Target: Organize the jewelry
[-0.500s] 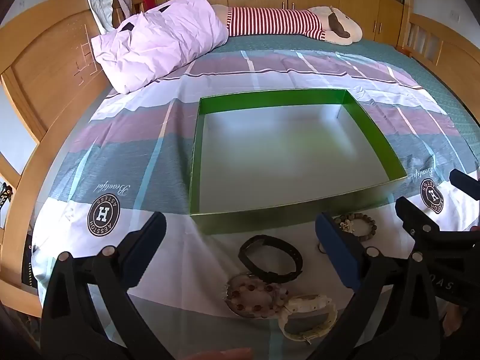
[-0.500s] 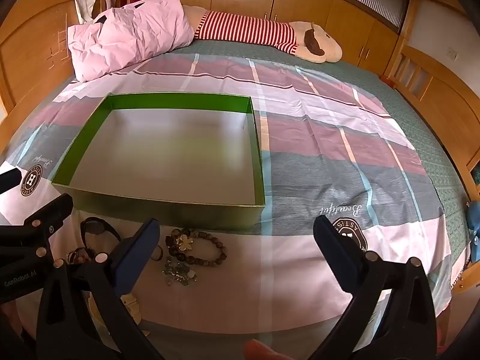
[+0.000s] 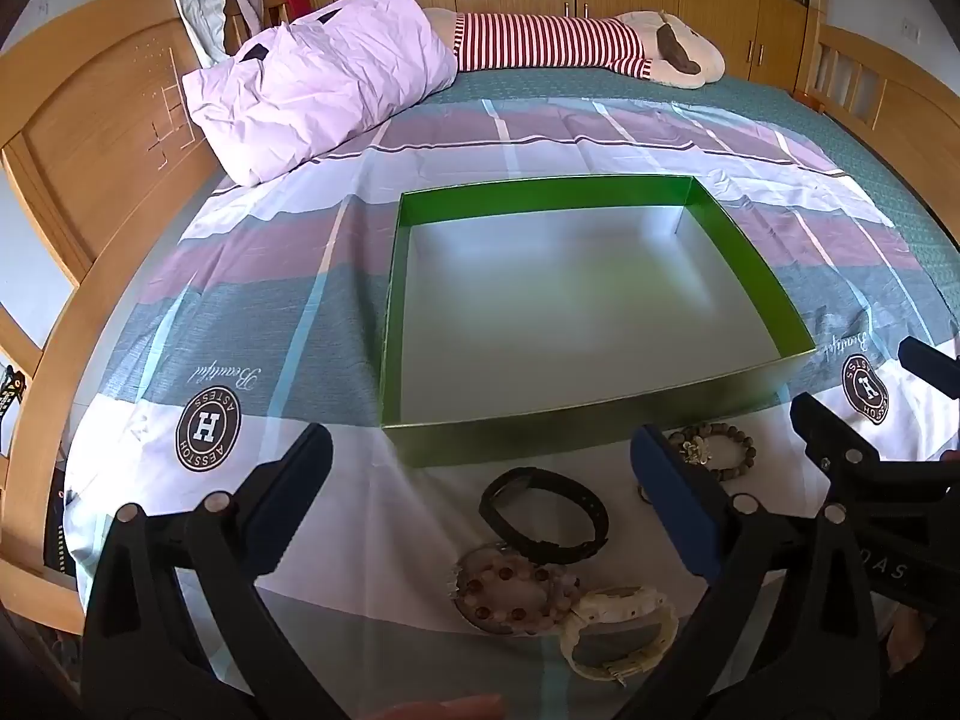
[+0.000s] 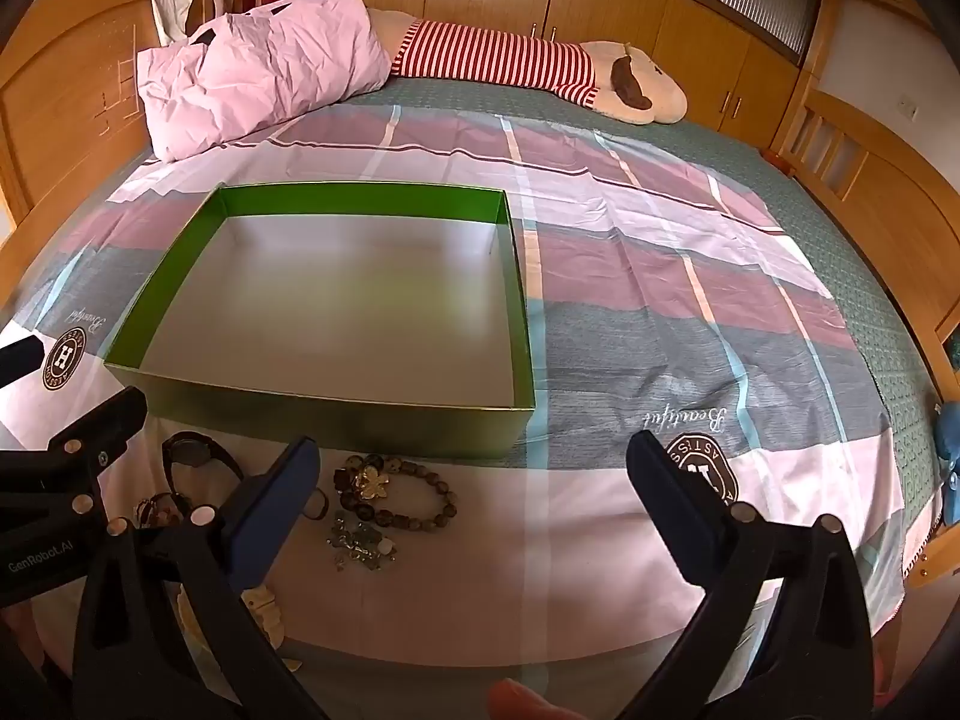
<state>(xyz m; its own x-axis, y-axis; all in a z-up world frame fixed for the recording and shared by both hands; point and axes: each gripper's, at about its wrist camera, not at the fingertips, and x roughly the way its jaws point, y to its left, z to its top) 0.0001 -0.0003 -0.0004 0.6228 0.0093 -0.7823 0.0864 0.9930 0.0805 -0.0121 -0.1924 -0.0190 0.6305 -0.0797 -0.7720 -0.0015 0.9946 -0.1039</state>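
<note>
Black tongs (image 3: 480, 498) w/ blue pads (image 3: 675, 498) (silver rivets), "GenRobot.AI" mark.

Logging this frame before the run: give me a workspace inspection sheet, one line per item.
Surface: bed sheet, striped, fairly flat.
Job's things: green box holds nothing; black watch, pink bead bracelet, cream watch, brown bead bracelet, small charm pile all lie outside, before its near wall.
Clutter: nothing seen.
Grippers: left gripper and right gripper open, holding nothing.
Cables: nothing seen.
Surroundings: pink pillow, striped plush toy, wooden bed frame.
</note>
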